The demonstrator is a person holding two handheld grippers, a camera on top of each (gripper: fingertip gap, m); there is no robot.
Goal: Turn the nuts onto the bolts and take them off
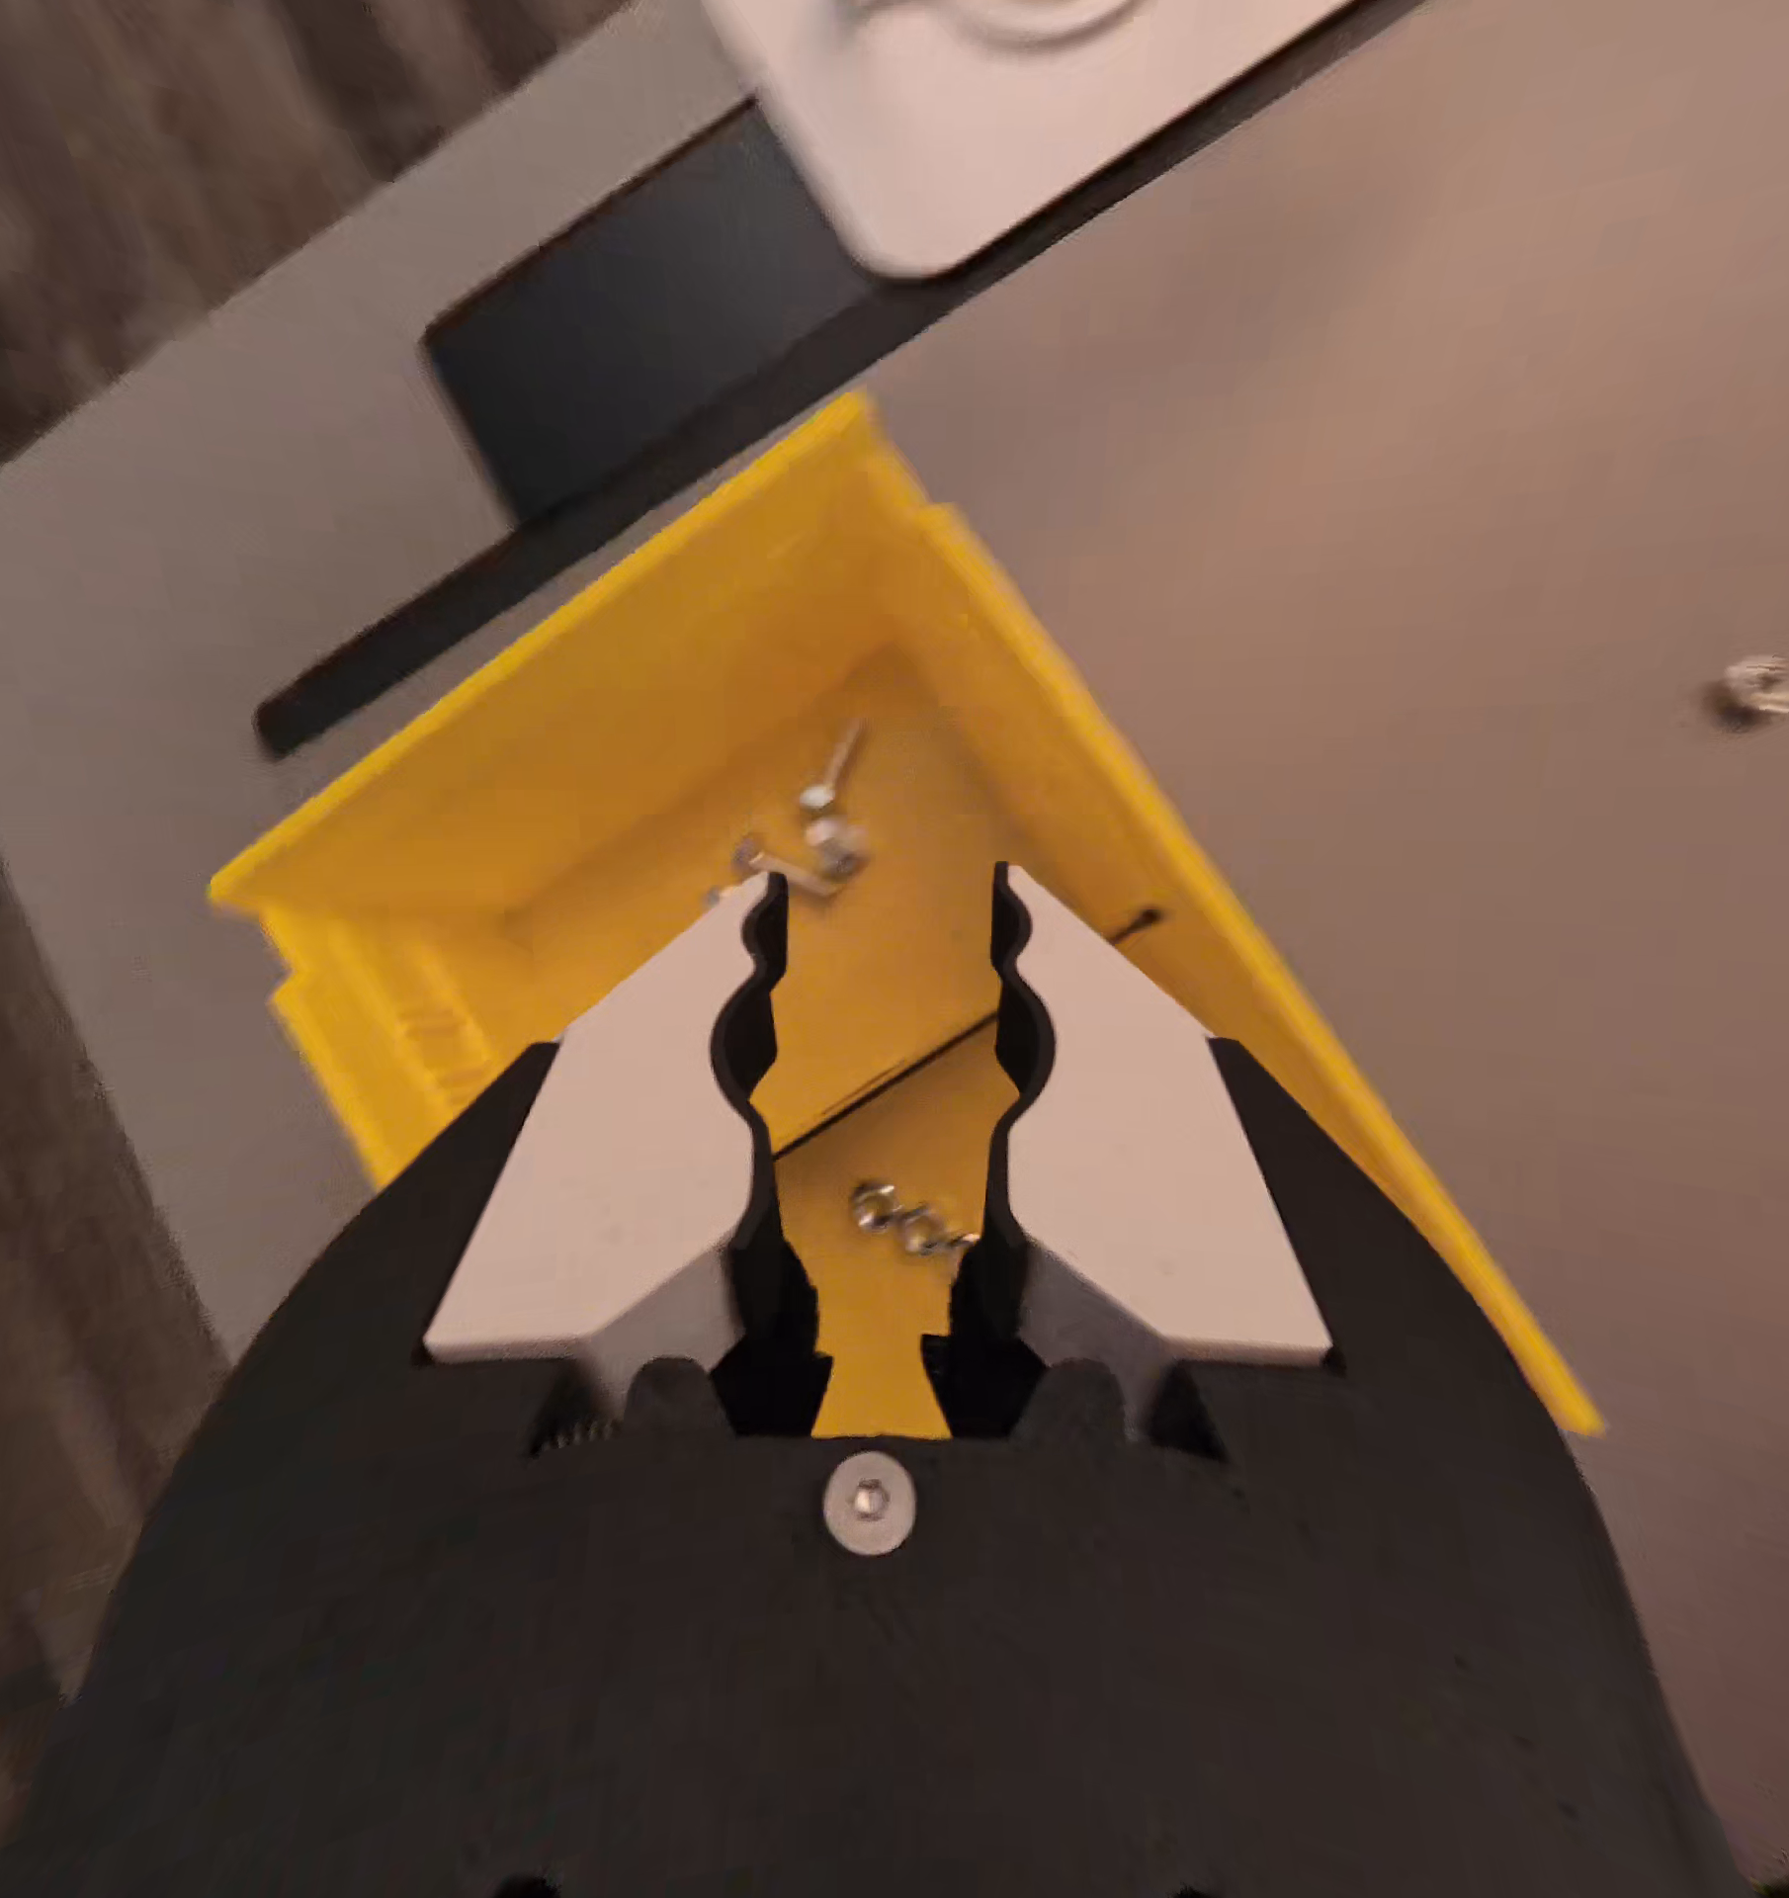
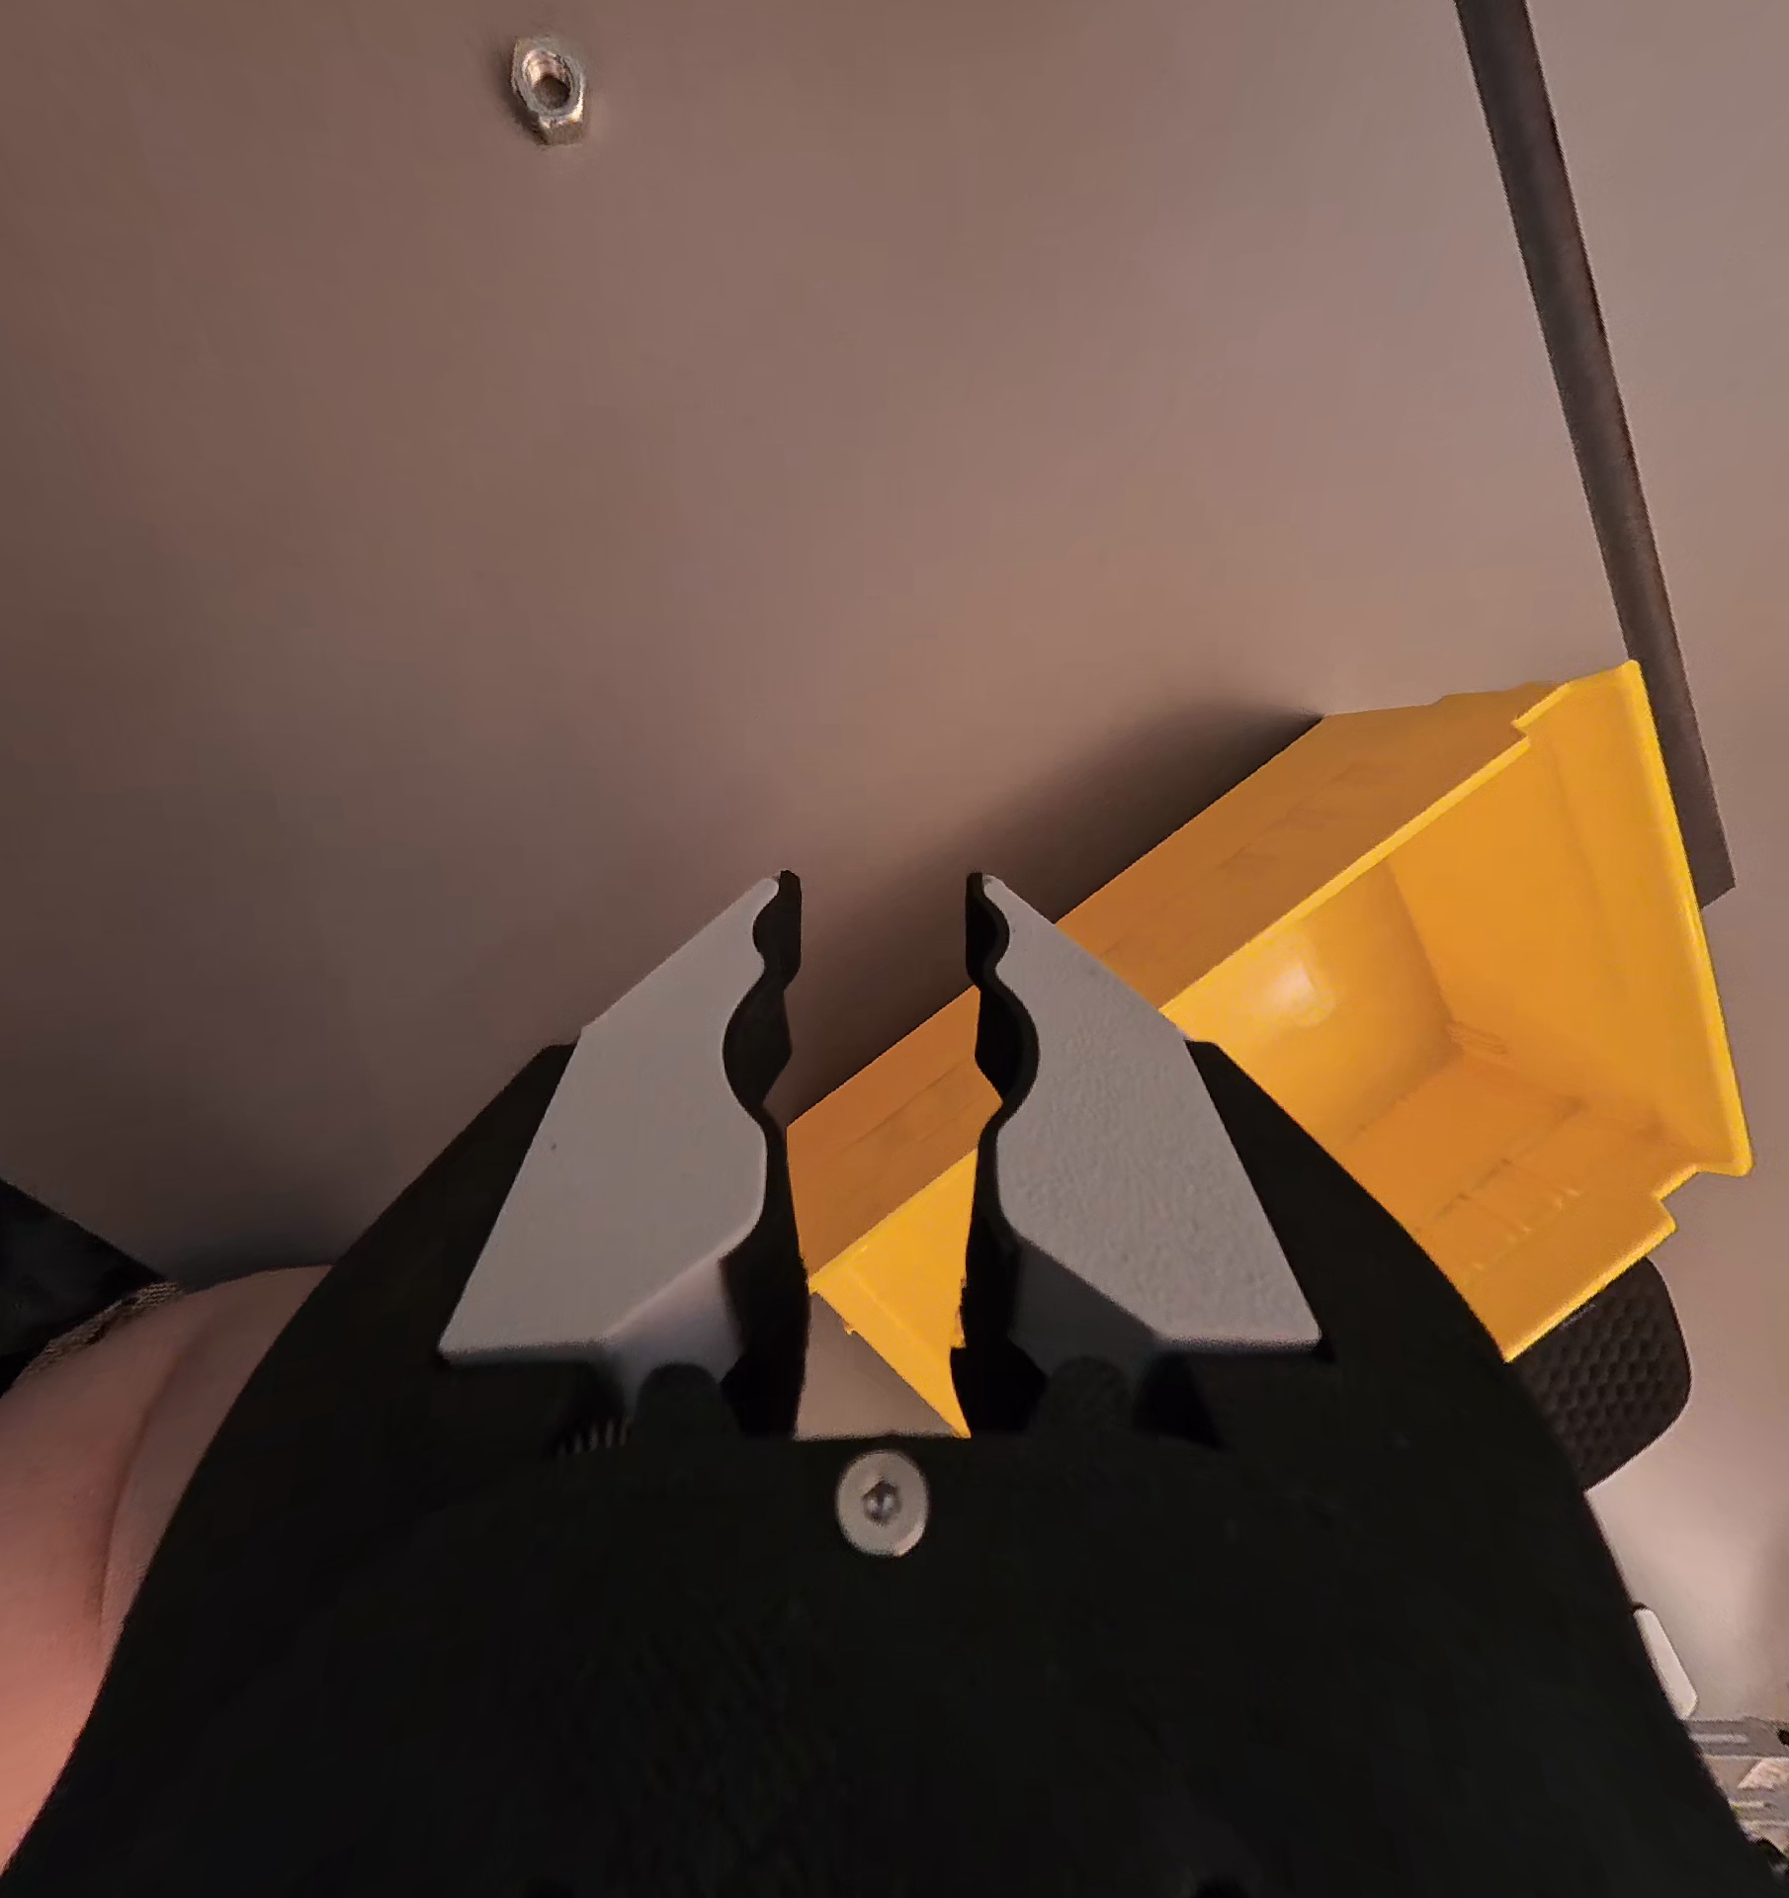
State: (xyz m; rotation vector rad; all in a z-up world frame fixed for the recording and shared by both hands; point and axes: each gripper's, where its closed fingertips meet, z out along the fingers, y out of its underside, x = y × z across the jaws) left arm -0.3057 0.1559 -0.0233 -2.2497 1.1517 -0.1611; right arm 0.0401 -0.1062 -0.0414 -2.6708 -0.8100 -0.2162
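Surroundings: a yellow bin (image 1: pixel 664 781) sits on a pale grey table (image 1: pixel 1383 411); at 11 o'clock of the bin a dark flat block (image 1: pixel 613 411) lies on a dark strip, and a white tray-like thing (image 1: pixel 973 134) sits at 12 o'clock near the frame's top edge.
In the way: the left gripper's (image 1: pixel 882 883) own fingers (image 1: pixel 644 1130) cover part of the bin floor, hiding some of the hardware.
Left gripper: spread, nothing between the jaws, hanging over the bin's inside.
Right gripper (image 2: pixel 882 888): spread and empty, over bare table just beside the bin's outer wall.
Only in the left view: the bin's contents, a loose cluster of bolts and nuts (image 1: pixel 819 832) at 12 o'clock of the fingertips, and a second cluster (image 1: pixel 911 1222) low between the fingers (blur keeps the count unclear).
Only in the right view: a dark rod-like strip (image 2: pixel 1589 411) at 1 o'clock, a black textured object (image 2: pixel 1609 1376) past the bin at 4 o'clock, and part of a person's arm (image 2: pixel 48 1489) at 8 o'clock.
Loose nut: a silvery hex nut (image 2: pixel 546 87) lies alone on the table at 11 o'clock in the right view, well apart from the bin; the left view has it (image 1: pixel 1758 690) at 3 o'clock.
Bin in the right view: the yellow bin (image 2: pixel 1548 924) at 3 o'clock, its visible end bare.
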